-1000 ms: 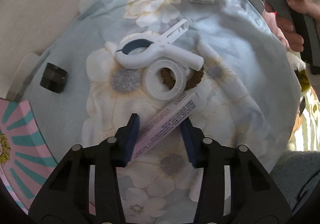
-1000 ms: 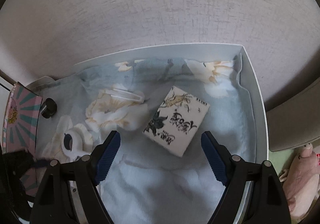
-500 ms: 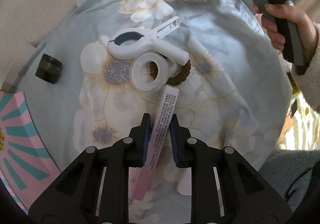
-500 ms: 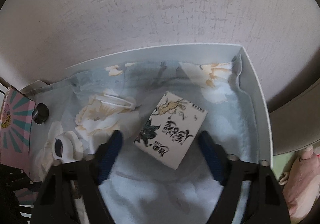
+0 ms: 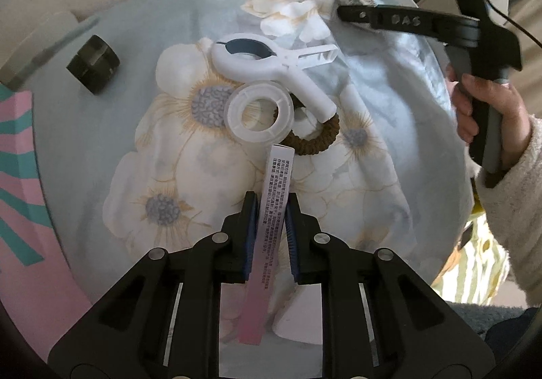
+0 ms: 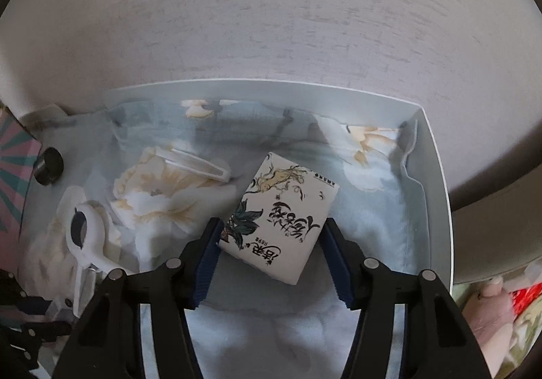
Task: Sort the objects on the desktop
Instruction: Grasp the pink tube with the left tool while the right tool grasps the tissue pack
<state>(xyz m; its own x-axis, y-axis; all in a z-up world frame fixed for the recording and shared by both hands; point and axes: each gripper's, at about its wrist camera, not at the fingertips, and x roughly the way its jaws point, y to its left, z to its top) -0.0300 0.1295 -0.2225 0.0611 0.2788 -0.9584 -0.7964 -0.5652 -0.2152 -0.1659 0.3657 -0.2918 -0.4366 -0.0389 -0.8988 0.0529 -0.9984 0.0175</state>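
The left gripper (image 5: 269,236) was clamped on a long pink-and-white tube (image 5: 271,219), both blue pads pressed against its sides near mid-length. The tube ran forward between the fingers, its white printed end pointing toward a white tape ring (image 5: 259,113) and stopping just short of it. The pink end trailed back under the gripper body.

The tape ring lay flat on the floral cloth (image 5: 189,175). A brown braided hair tie (image 5: 318,140) lay just beside the ring, partly tucked beneath it. A large white clamp (image 5: 271,64) lay just behind the ring, one handle crossing over the hair tie. A small dark cylindrical cap (image 5: 93,64) sat well apart to the left, near a pink-and-teal striped box (image 5: 17,148).

The right gripper (image 6: 272,252) had its fingers spread wide on either side of a white printed card box (image 6: 283,219). The left pad sat at or very near the box's lower left corner; the right pad stood slightly clear of the box's right edge. The box lay flat and skewed on the cloth inside a white tray (image 6: 437,189). A white hair clip (image 6: 200,167) lay to the left of the box, near the tray's rear wall.

In the left wrist view, the person's right hand (image 5: 487,108) gripped the handle of the right gripper.
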